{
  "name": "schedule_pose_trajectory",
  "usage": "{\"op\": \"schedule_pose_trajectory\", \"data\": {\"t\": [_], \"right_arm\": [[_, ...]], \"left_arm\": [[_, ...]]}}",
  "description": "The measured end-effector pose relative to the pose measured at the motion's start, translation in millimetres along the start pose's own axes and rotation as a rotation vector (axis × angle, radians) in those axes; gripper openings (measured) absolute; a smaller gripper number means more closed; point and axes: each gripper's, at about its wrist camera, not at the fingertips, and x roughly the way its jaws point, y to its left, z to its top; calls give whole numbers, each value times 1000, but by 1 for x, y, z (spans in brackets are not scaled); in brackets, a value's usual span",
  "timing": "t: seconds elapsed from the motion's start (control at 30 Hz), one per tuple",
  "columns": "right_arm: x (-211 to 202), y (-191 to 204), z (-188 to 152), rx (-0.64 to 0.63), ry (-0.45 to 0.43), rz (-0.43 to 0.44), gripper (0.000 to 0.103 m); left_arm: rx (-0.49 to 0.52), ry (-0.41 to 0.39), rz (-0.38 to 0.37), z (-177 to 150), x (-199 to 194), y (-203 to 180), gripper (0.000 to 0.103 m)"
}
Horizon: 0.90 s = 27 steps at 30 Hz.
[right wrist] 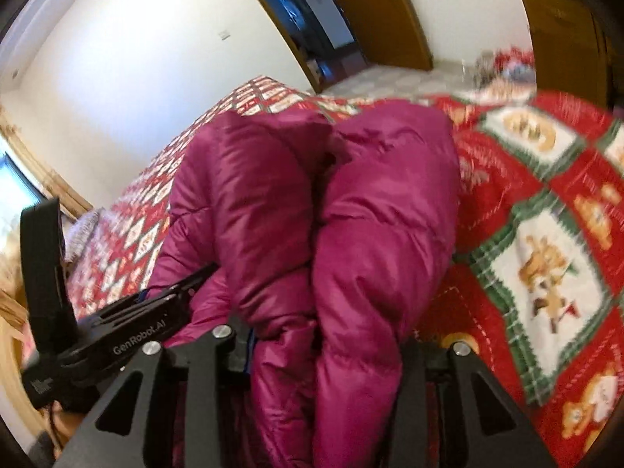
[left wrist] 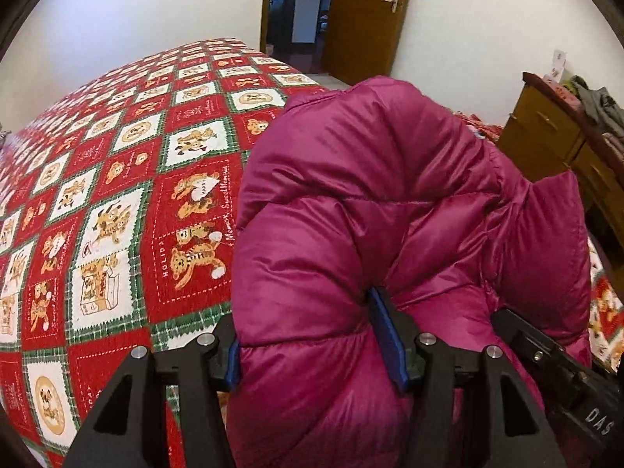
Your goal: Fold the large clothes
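A puffy magenta down jacket (left wrist: 370, 202) is bunched up above a bed with a red, green and white bear-print quilt (left wrist: 117, 195). My left gripper (left wrist: 312, 339) is shut on a thick fold of the jacket, and its blue pads (left wrist: 390, 343) dent the fabric on both sides. In the right wrist view my right gripper (right wrist: 327, 347) is shut on another bundle of the same jacket (right wrist: 351, 214); its right finger is hidden by the fabric. The two grippers sit close side by side: the left one's black body (right wrist: 128, 335) shows beside the right.
The quilt (right wrist: 546, 234) spreads wide to the left and beyond the jacket. A wooden dresser (left wrist: 546, 136) with clothes piled on top (left wrist: 596, 105) stands right of the bed. An open wooden door (left wrist: 362, 19) and dark doorway (left wrist: 296, 7) lie beyond the bed's far end.
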Motion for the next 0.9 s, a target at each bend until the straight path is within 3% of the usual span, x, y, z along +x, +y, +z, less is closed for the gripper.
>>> {"op": "schedule_pose_trajectory", "data": {"t": [0.07, 0.1, 0.17, 0.23, 0.3, 0.4, 0.53, 0.63, 0.73, 0.9], "right_arm": [[1, -6, 3, 25, -2, 27, 41], [0, -4, 3, 17, 1, 13, 44], [-9, 2, 0, -2, 3, -43, 60], [-28, 10, -7, -29, -26, -95, 61], [-55, 23, -10, -85, -110, -185, 59], [-80, 45, -7, -151, -197, -265, 45], [-69, 73, 6, -223, -182, -282, 32], [-46, 76, 9, -228, -150, -285, 31], [-21, 65, 10, -234, -112, -343, 31], [-21, 39, 5, -170, -83, -323, 31]], "left_arm": [[12, -18, 18, -2, 2, -3, 62], [23, -29, 23, -4, 1, -4, 62], [47, -42, 27, -5, -1, -6, 62], [66, -48, 29, -6, -3, -6, 62], [63, -47, 27, -5, -3, -5, 62], [66, -48, 36, -5, -3, -7, 62], [79, -47, 49, -5, -3, -9, 62], [90, -44, 56, -6, -4, -10, 62], [91, -42, 63, -5, -3, -10, 62], [92, -44, 80, -4, 0, -14, 62]]}}
